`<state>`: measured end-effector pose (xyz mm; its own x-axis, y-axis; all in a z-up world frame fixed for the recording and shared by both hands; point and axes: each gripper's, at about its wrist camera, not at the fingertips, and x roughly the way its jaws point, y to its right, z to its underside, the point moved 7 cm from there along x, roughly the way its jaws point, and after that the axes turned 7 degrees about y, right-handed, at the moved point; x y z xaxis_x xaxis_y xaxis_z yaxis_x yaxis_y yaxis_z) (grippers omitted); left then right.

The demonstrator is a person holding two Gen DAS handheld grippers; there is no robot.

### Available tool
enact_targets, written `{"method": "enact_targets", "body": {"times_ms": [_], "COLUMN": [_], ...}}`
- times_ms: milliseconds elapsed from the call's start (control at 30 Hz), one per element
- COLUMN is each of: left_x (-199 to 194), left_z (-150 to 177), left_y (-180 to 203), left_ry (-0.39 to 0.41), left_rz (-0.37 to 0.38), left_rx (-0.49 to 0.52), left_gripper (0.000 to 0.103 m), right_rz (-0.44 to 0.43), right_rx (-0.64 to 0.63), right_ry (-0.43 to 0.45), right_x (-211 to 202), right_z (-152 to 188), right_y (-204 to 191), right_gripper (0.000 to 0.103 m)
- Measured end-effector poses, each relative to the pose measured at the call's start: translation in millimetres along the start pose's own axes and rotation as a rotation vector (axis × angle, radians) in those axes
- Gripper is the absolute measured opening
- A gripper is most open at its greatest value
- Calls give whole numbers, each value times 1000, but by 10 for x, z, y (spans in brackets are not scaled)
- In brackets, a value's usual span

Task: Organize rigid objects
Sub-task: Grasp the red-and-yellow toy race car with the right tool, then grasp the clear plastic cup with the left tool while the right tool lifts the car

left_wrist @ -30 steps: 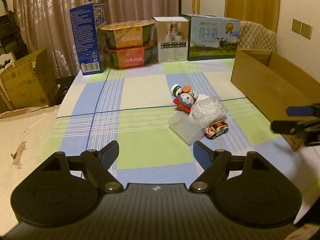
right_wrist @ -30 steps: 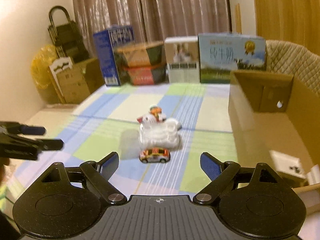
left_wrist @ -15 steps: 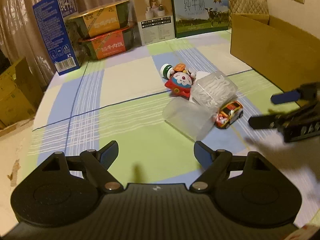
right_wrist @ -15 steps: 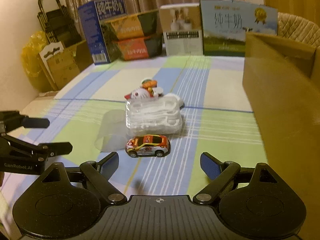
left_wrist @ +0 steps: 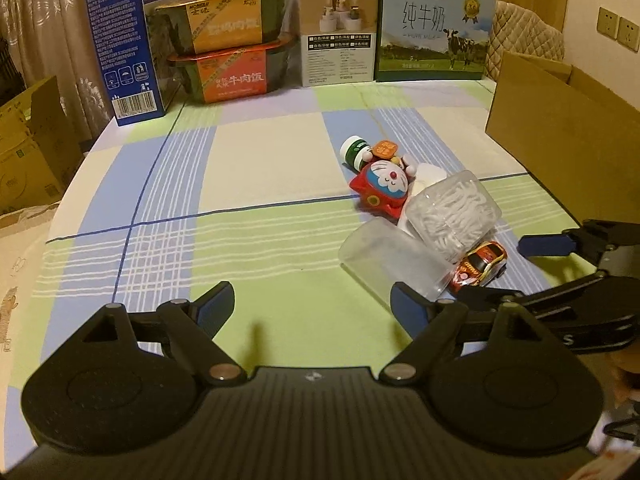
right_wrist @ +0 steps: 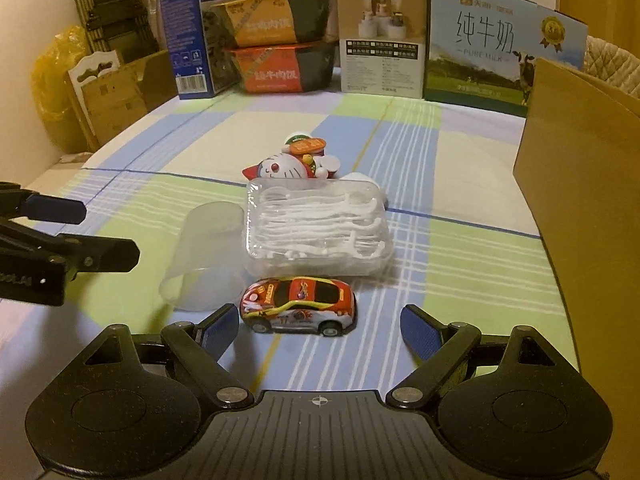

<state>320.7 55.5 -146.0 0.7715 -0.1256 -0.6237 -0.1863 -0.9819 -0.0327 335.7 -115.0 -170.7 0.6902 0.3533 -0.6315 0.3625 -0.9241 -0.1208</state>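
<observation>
Fingers of both our grippers, left (left_wrist: 312, 302) and right (right_wrist: 318, 320), stand spread and empty, so nothing is sorted yet: car (right_wrist: 298, 304), floss case (right_wrist: 318, 230), cup (right_wrist: 208, 256) and toy (right_wrist: 290, 166) lie clustered mid-tabletop (right_wrist: 460, 280) beside the box (right_wrist: 580, 168).

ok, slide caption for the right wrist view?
Open right claw lined up on the toy car, floss-pick box and clear cup just behind.

Things we can only partly see

Behind the floss box (right_wrist: 318, 228), the cat toy (right_wrist: 286, 168) is half hidden; the cardboard box (right_wrist: 584, 184) is cut off.
</observation>
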Motion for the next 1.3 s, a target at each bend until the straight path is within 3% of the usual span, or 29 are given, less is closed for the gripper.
{"method": "enact_targets", "body": {"times_ms": [300,400,433,467,800,1033,1167,1300], "left_x": [17,14,13,16,103,334,428,537], "left_z": [15,11,9,6,-99,-122,-152,-175], "left_y": [1,12,21,37,258,438,491,499], "left_ry": [-5,0,3,4,59,63,89,100], "left_rz": [-12,-2,3,12,129,269,340,359], "left_rx": [9,18,25,36,155,246,245,246], "left_gripper": [83,83,83,83,84,84,85,87], "right_rz": [21,20,10,8,40,60,60,58], "right_rx": [-38,-55,-63,-65,-92,-31,7,10], "right_ry": [12,18,20,16,24,-10,-20,-15], "right_x": [95,64,43,28,-230,-375,-395,-388], "right_z": [-9,3,2,-1,-43,36,59,39], "right_y": [-47,-38,-39,-40,80,288,340,353], "right_gripper": [85,73,63,64,63,63,63,63]}}
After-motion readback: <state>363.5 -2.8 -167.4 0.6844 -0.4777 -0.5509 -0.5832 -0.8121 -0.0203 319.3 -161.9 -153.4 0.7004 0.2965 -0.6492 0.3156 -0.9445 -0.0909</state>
